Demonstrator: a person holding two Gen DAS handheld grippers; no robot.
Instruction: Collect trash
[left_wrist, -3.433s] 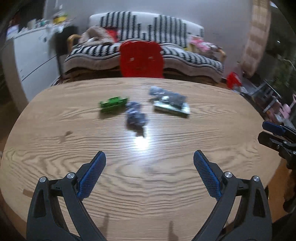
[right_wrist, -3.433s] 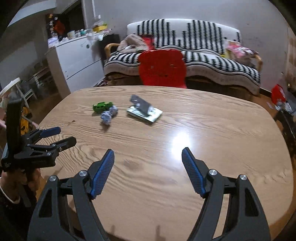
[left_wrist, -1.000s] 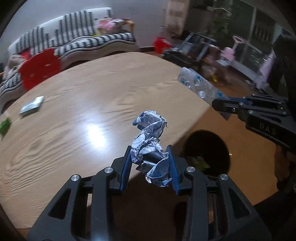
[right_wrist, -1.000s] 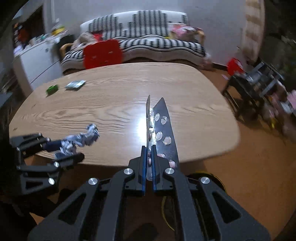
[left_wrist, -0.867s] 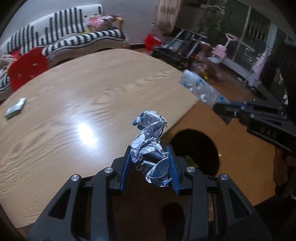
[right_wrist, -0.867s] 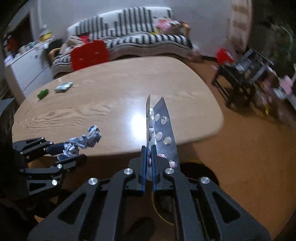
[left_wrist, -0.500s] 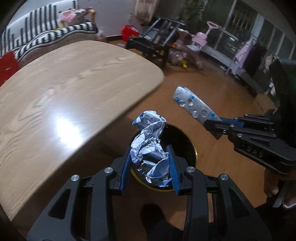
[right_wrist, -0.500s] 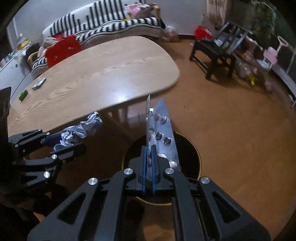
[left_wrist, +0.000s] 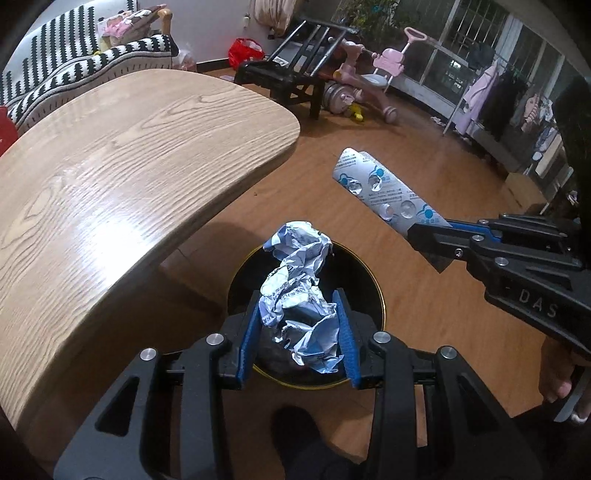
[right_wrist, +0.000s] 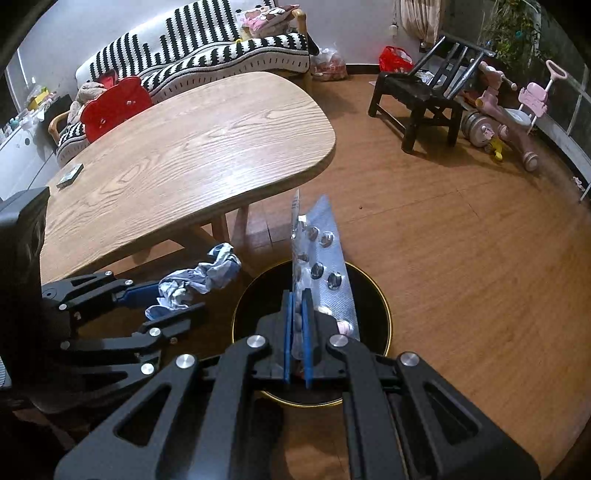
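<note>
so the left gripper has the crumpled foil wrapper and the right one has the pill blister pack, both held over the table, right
Not over the table. Both are held over the round black bin on the floor beside it, as the right wrist view shows. The rest stands: the left gripper clamps the crumpled foil wrapper, and the right gripper pinches the pill blister pack.

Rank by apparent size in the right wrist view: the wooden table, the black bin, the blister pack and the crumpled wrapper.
1. wooden table
2. black bin
3. blister pack and crumpled wrapper: look alike in size, unranked; both are near the camera.
</note>
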